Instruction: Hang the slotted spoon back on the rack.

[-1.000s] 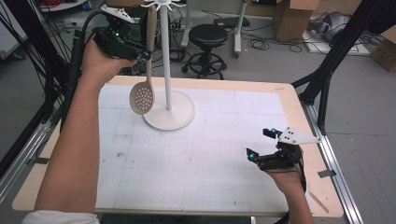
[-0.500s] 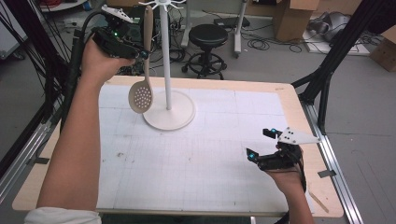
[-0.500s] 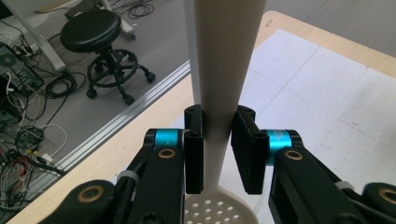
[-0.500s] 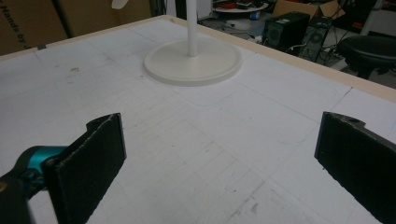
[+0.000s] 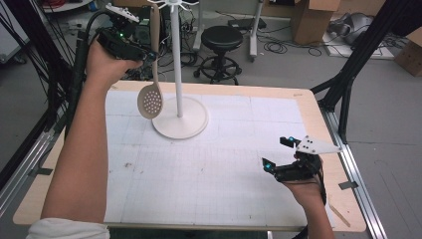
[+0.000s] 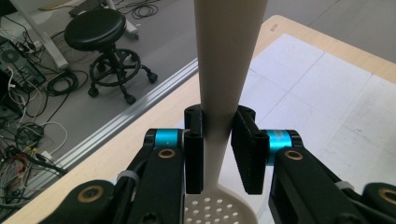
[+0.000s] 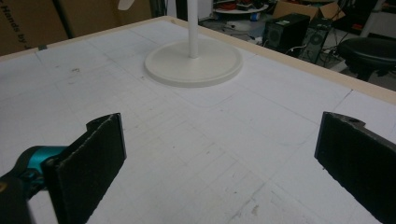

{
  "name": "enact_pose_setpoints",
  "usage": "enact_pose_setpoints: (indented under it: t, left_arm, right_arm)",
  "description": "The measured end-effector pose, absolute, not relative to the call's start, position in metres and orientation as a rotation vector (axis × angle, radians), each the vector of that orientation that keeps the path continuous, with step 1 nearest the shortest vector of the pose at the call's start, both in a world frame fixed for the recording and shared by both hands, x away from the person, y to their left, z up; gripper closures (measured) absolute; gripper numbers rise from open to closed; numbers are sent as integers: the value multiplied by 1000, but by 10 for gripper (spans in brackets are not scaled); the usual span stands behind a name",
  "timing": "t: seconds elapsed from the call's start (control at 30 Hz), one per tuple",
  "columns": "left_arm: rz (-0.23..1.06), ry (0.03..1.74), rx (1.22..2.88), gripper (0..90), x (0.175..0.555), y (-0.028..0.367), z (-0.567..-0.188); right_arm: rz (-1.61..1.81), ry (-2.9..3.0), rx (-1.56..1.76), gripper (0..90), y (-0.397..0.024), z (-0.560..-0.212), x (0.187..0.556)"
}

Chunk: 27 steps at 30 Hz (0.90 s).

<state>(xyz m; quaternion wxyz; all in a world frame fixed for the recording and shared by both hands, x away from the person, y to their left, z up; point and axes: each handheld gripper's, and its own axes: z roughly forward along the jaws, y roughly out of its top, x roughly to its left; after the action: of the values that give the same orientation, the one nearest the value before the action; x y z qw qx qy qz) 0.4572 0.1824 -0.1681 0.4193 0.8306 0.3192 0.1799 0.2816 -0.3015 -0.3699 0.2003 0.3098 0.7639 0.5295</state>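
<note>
A cream slotted spoon (image 5: pixel 150 101) hangs bowl down above the table's far left, just left of the white hook stand (image 5: pixel 179 119). My left gripper (image 5: pixel 148 52) is raised high and shut on the spoon's handle (image 6: pixel 224 70); both jaws press against it, and the holed bowl (image 6: pixel 219 212) shows below them. The handle's top reaches up near the hooks at the stand's top. My right gripper (image 5: pixel 275 152) rests low at the table's front right, open wide with nothing between its jaws. From the right gripper (image 7: pixel 219 140) the stand's round base (image 7: pixel 194 63) lies ahead.
The white gridded mat (image 5: pixel 209 164) covers the wooden table (image 5: pixel 308 99). A black stool (image 5: pixel 224 37) stands behind the table, with cables on the floor. Cardboard boxes (image 5: pixel 311 17) sit at the back right. Black frame struts (image 5: pixel 343 84) rise at the table's right.
The left gripper and the spoon have shifted only slightly beside the stand. The right gripper has not moved.
</note>
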Motion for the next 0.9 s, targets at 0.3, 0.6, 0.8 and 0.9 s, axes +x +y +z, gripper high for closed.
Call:
enact_pose_setpoints:
  t: [0.3, 0.6, 0.8, 0.9]
  left_arm:
    - [444, 806, 2084, 749, 460, 178, -168]
    - [469, 805, 2048, 595, 454, 180, -168]
    - [484, 782, 2055, 516, 445, 180, -168]
    - [496, 775, 2057, 482, 440, 182, -171]
  right_arm:
    - [1483, 2135, 872, 6, -303, -371, 282]
    - [1485, 2136, 870, 5, -302, -370, 281]
    - [1486, 2135, 864, 6, -302, -369, 280]
    - [1487, 2135, 862, 5, -302, -369, 280]
